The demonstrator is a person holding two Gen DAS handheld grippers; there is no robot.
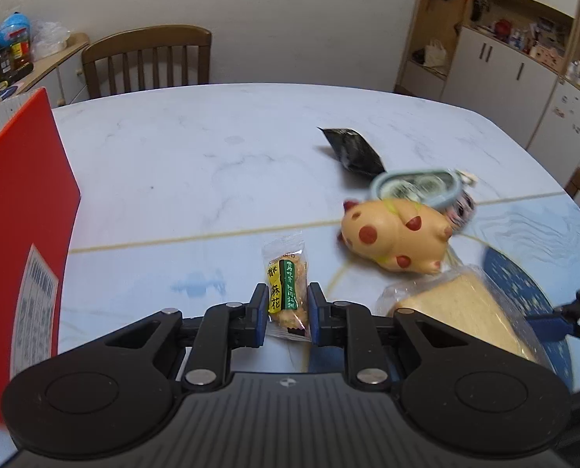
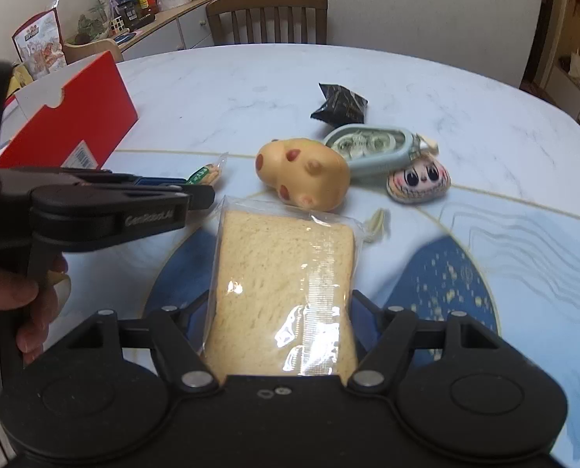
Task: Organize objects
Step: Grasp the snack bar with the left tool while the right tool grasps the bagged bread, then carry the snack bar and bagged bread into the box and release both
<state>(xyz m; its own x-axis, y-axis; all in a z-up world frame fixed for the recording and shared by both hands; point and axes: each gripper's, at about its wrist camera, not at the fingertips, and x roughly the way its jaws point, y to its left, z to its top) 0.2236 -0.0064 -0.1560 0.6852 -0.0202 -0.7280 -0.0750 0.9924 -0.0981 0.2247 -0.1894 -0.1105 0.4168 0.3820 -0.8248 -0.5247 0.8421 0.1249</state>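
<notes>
Here the left gripper point(image 1: 288, 308) is clamped on a small snack packet point(image 1: 286, 292), pads on its two long edges, and the right gripper point(image 2: 280, 312) grips a bagged bread slice point(image 2: 286, 273) over the table point(image 1: 196, 163); its pads are hidden behind the bag, so that grip is likely rather than sure. The red box point(image 1: 20, 210) stands open at the left, probably the target. Carry the packet there level and low, keep the bread clear of the spotted toy point(image 2: 303, 173), and release only inside the box.
</notes>
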